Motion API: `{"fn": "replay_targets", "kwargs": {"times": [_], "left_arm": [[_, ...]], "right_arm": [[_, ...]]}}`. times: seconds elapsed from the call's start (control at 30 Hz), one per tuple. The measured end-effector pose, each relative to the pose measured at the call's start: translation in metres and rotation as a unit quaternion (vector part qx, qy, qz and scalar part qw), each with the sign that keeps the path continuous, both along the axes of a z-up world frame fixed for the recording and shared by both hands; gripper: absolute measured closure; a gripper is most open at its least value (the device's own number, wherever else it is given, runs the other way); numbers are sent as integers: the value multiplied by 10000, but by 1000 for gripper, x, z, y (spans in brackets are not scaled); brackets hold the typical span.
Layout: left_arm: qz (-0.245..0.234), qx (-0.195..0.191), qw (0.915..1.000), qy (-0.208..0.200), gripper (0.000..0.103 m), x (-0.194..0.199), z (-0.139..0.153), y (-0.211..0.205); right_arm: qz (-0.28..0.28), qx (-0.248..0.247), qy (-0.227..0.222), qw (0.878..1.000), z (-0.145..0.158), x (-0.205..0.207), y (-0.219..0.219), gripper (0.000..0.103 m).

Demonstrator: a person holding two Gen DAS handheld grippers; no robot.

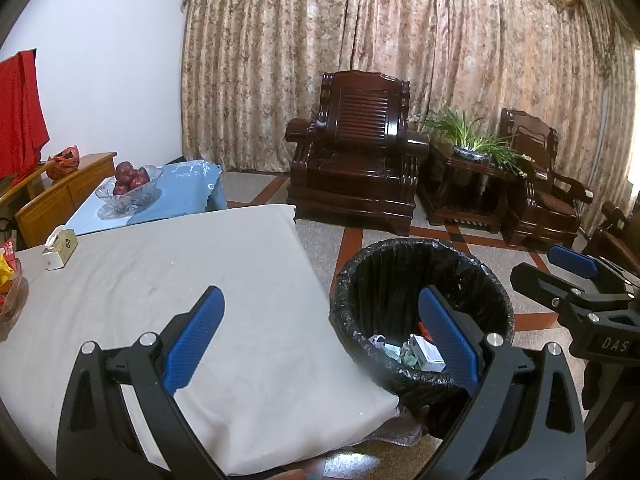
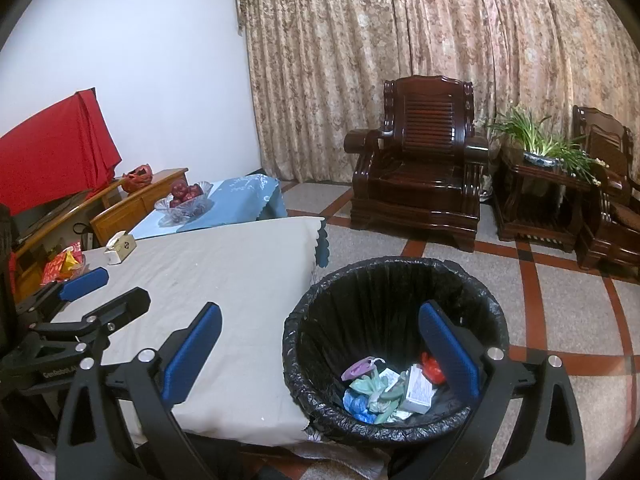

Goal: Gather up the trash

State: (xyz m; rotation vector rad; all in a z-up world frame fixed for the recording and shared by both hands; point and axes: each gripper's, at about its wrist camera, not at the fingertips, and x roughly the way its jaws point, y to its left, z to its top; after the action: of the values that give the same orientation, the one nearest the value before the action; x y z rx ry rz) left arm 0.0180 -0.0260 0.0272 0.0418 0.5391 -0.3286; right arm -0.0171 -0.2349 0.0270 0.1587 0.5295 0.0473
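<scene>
A bin with a black liner stands on the floor at the corner of a table under a beige cloth. Trash lies at its bottom: a white carton, a purple wrapper, a red scrap and crumpled blue-green pieces. My right gripper hangs open above the bin's near rim, holding nothing. My left gripper is open and empty over the table corner, with the bin to its right. Each gripper shows in the other's view: the right gripper and the left gripper.
On the cloth sit a tissue box and, at the left edge, a bowl of red and yellow packets. A glass bowl of apples rests on a blue cloth beyond. Dark wooden armchairs and a plant stand line the curtain.
</scene>
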Motion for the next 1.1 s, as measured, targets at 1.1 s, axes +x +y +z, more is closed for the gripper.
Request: {"fn": "replay_targets", "kwargs": {"times": [1.1], "left_arm": [[1,13,10000,20,8,-2,-2,1]], "right_arm": [[7,6,17,10000,-1,1,0,6]]}}
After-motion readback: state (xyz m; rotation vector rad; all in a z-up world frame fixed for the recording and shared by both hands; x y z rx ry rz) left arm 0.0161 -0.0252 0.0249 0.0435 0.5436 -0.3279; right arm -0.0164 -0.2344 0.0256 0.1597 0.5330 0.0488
